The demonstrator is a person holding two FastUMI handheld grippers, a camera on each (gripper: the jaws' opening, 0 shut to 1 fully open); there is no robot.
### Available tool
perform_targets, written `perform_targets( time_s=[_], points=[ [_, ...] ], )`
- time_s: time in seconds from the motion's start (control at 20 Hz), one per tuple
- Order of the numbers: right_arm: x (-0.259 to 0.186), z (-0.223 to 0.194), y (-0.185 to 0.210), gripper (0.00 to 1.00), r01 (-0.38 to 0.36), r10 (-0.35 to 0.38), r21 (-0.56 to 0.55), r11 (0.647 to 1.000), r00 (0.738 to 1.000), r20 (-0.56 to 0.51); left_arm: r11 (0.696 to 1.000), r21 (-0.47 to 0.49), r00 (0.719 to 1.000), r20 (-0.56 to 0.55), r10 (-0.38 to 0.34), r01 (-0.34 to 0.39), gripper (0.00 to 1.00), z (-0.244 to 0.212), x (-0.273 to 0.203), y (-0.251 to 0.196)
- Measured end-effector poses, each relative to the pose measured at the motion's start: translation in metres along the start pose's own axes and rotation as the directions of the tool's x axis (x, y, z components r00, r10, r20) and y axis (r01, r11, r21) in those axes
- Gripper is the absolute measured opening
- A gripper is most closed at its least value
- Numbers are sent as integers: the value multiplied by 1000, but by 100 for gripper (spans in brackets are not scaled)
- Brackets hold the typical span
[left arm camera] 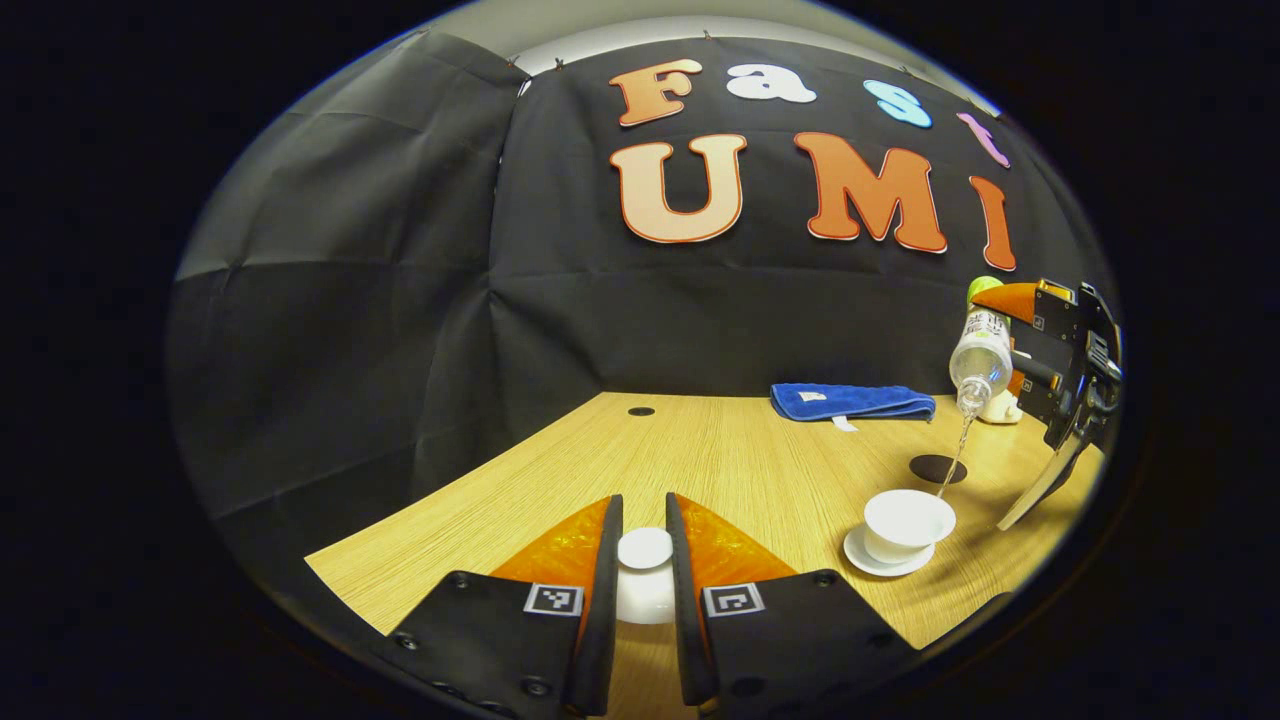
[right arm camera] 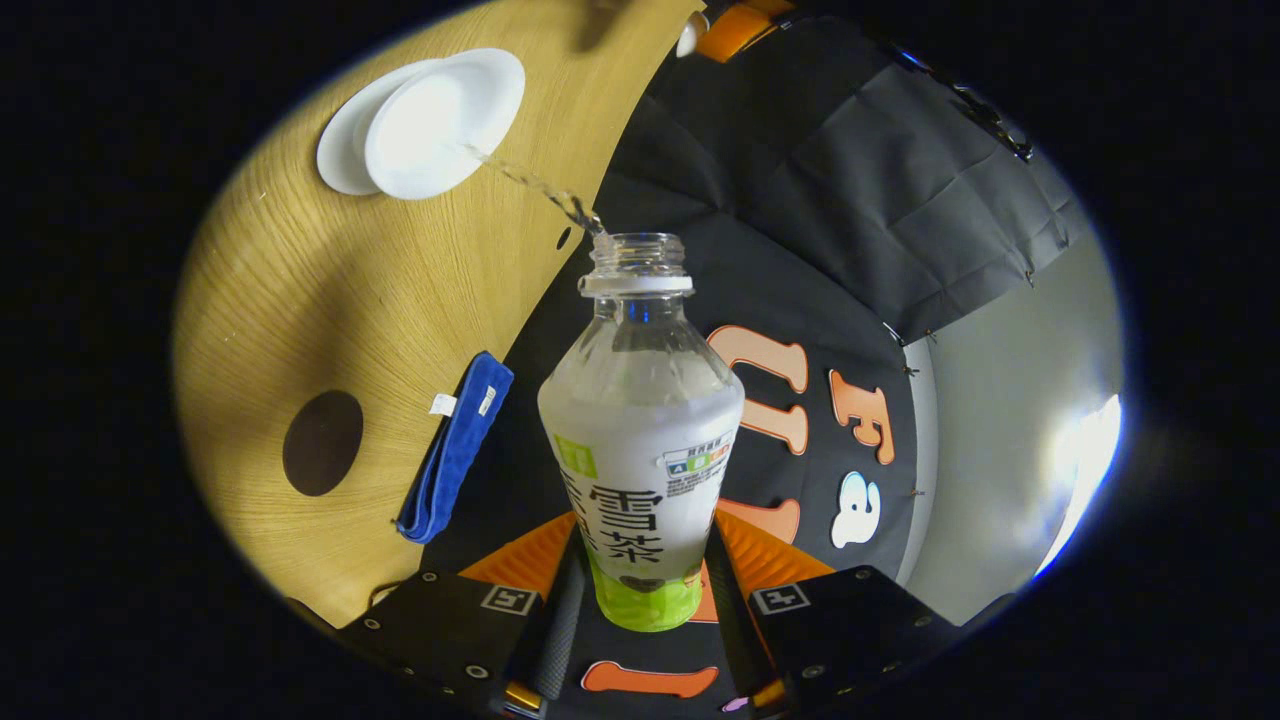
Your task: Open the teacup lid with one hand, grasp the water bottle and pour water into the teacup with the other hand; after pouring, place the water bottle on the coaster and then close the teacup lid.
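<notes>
Overhead, right hand-held gripper [right arm camera: 640,600] tilts water bottle [right arm camera: 640,440].

A: Where did the left gripper view look from?

B: From low over the wooden table [left arm camera: 720,460], facing the back wall, with the teacup [left arm camera: 908,520] off to its right, not far away.

A: And the right gripper view?

B: It was high up and tipped sideways, looking along the water bottle [right arm camera: 640,440].

A: What did both see?

B: The teacup [right arm camera: 445,120], the blue towel [left arm camera: 852,401] and the round dark coaster [right arm camera: 322,442].
</notes>
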State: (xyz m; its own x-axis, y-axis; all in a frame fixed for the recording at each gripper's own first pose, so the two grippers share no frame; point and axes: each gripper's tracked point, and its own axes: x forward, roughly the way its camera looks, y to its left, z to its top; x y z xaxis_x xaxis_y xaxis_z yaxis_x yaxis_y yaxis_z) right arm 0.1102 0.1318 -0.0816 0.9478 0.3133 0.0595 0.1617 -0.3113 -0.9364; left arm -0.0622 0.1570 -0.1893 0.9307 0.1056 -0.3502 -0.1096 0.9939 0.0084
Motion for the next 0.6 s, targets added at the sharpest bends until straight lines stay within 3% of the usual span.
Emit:
perform_targets(
  time_s=[0.05, 0.6],
  points=[
    [0, 1, -2, 63, 11, -11, -6, 1000, 1000, 1, 1000, -2, 1000, -1, -4, 4, 30, -1, 0, -2],
    [1, 17, -26, 63, 121, -116, -88, 989, 991, 60, 1000, 4, 1000, -1, -18, 18, 30, 1, -6, -7]
  ],
)
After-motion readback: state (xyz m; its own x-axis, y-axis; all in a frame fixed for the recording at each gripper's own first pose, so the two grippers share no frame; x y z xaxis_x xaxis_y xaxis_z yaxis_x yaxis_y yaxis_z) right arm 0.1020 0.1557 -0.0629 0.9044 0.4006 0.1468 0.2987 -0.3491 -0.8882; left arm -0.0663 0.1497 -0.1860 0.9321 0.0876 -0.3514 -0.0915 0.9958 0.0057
